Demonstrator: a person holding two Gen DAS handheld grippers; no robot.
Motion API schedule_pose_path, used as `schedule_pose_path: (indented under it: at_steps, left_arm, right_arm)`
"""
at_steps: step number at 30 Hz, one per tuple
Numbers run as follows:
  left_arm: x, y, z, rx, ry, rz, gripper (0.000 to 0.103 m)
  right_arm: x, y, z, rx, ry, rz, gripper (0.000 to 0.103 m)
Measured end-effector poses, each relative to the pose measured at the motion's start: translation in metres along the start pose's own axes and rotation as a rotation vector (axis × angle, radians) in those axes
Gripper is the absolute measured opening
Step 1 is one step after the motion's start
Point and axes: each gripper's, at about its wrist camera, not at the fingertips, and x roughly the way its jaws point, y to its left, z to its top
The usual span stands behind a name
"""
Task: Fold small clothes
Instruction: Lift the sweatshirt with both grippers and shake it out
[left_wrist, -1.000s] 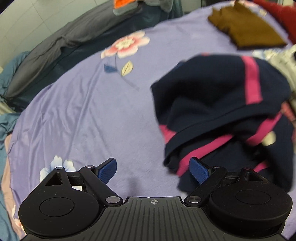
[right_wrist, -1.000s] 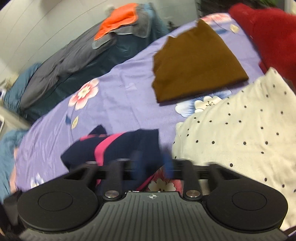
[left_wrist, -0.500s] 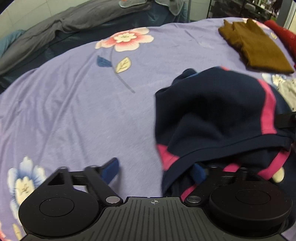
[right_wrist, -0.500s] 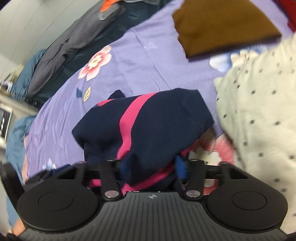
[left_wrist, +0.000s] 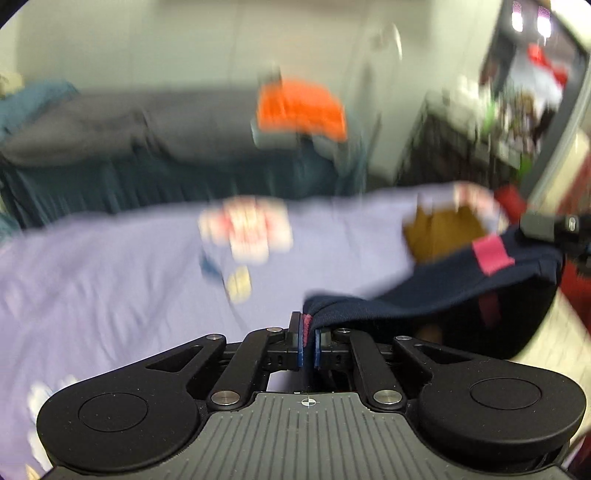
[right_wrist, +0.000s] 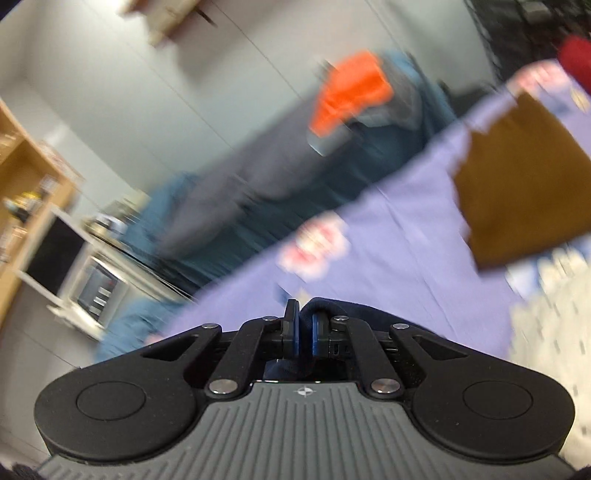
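Observation:
A navy garment with pink stripes (left_wrist: 443, 291) hangs stretched between my two grippers above the purple floral bedsheet (left_wrist: 110, 277). My left gripper (left_wrist: 307, 338) is shut on its pink-edged hem. In the left wrist view the garment runs right to the other gripper (left_wrist: 554, 225) at the frame's edge. My right gripper (right_wrist: 303, 330) is shut on a navy fold of the same garment (right_wrist: 343, 310). Both views are blurred by motion.
A folded brown garment (right_wrist: 517, 184) lies on the sheet at right, also in the left wrist view (left_wrist: 439, 232). A cream dotted cloth (right_wrist: 554, 332) lies near right. A red item (left_wrist: 509, 199) and an orange cloth (left_wrist: 299, 107) on grey bedding are behind.
My left gripper has shut on the garment's hem. Both grippers have lifted and tilted up, raising the garment off the sheet and spreading it between them.

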Motion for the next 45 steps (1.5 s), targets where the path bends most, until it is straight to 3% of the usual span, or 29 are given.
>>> schedule_pose_path:
  at_steps: [4,9,12,16,22,26,31,33,35,37,38,40,42,44,45]
  left_arm:
    - [-0.056,-0.003,0.033,-0.035,-0.154,0.013,0.036]
    - [-0.128,-0.014,0.028,-0.052,-0.249,0.055,0.034]
    - [-0.183,-0.026,0.024,-0.037,-0.317,0.106,0.034]
    - [-0.246,-0.045,0.033,-0.036,-0.447,0.132,0.034]
    - [-0.309,-0.066,0.062,-0.027,-0.634,0.100,0.035]
    - [-0.314,-0.070,0.078,0.014,-0.653,0.109,0.035]
    - [-0.236,-0.040,0.105,-0.006,-0.558,0.143,0.036]
    - [-0.184,-0.019,0.115,-0.058,-0.479,0.165,0.037]
    - [-0.127,-0.007,0.121,-0.039,-0.421,0.228,0.038]
    - [-0.064,-0.001,0.124,0.003,-0.331,0.322,0.069]
    - [-0.037,0.006,0.120,0.008,-0.272,0.352,0.101]
    - [0.004,0.017,0.108,-0.034,-0.169,0.395,0.103]
    - [0.021,0.031,0.085,-0.071,-0.131,0.379,0.103]
    - [0.030,0.042,0.065,-0.105,-0.075,0.397,0.103]
    - [0.032,0.047,0.055,-0.103,-0.061,0.405,0.103]
  right_arm:
    - [-0.027,0.033,0.028,-0.036,-0.072,0.196,0.008]
    - [-0.063,0.068,0.030,-0.156,-0.060,0.407,0.008]
    - [-0.085,0.078,0.033,-0.139,-0.031,0.568,0.008]
    - [-0.120,0.097,0.050,-0.146,-0.062,0.771,0.008]
    - [-0.146,0.127,0.081,-0.135,-0.100,1.038,0.008]
    - [-0.167,0.142,0.093,-0.197,-0.152,1.104,0.008]
    - [-0.128,0.145,0.106,-0.157,-0.144,0.960,0.008]
    - [-0.091,0.145,0.109,-0.152,-0.133,0.832,0.008]
    - [-0.045,0.143,0.114,-0.160,-0.144,0.633,0.011]
    - [0.010,0.133,0.121,-0.153,-0.154,0.428,0.012]
    - [0.038,0.124,0.125,-0.115,-0.149,0.320,0.020]
    - [0.090,0.106,0.121,-0.081,-0.115,0.138,0.049]
    - [0.114,0.083,0.111,0.017,-0.074,0.005,0.049]
    - [0.118,0.060,0.092,0.078,-0.050,0.000,0.054]
    - [0.117,0.052,0.082,0.073,-0.030,-0.028,0.061]
